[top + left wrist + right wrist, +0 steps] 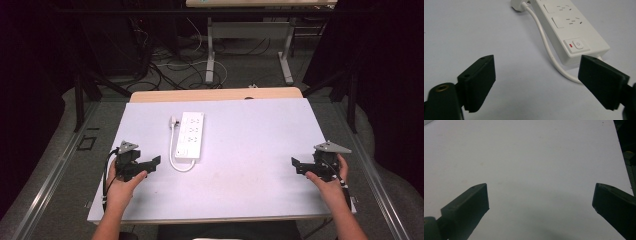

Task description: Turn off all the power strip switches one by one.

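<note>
- Table (250,150): pale top, mostly bare, with a wooden strip showing along the far edge.
- Power strip (190,135): white, lying flat on the table left of centre, its long side running away from the person. In the left gripper view (571,30) the switch end is nearest, showing a power button and a small red mark.
- Cord (176,155): white, leaves the near end of the power strip, loops round and runs back along its left side to a plug (174,121) beside the far end.
- Left gripper (145,167): held in the left hand (120,187) near the table's left edge, jaws spread wide, nothing between them; the power strip lies just ahead.
- Right gripper (300,166): held in the right hand (330,185) near the right edge, jaws wide apart over bare table, well apart from the power strip.
</note>
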Available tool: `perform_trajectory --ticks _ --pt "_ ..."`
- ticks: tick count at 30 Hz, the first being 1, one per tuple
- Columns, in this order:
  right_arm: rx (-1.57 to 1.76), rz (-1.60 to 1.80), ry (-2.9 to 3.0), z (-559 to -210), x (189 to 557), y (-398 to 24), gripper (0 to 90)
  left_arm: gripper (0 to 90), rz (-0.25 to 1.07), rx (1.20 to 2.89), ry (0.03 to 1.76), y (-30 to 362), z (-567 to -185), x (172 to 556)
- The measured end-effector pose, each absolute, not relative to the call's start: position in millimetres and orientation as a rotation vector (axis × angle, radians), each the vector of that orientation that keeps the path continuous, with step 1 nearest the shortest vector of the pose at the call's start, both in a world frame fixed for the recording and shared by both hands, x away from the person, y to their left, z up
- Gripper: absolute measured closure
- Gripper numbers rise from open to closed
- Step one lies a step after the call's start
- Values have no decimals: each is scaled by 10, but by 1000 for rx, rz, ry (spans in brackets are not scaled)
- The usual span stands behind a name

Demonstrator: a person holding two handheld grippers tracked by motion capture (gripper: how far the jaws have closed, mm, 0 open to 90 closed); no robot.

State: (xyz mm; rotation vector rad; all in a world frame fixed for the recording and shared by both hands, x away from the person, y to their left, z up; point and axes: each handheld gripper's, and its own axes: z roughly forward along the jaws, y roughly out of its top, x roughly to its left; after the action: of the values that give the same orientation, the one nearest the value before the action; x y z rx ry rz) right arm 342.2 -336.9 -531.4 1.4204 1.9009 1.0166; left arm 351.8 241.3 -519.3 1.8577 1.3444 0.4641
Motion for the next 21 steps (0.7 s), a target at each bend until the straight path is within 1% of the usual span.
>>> perform_trajectory --ticks 3,11,17,21 --pt "1422 1018 1914 -5306 3420 -3371 3 169 468 1832 1339 2395 -5153 3538" --pt "1424 1021 1907 -5308 3423 -3351 6 222 480 1875 1307 2337 -5013 3580" --pt "1428 1024 1925 -5301 3424 -3338 6 258 493 1860 1321 2287 -4942 3627" --pt "1434 1000 1943 -5290 3418 -3339 7 285 487 1880 1338 2258 -4883 3658"
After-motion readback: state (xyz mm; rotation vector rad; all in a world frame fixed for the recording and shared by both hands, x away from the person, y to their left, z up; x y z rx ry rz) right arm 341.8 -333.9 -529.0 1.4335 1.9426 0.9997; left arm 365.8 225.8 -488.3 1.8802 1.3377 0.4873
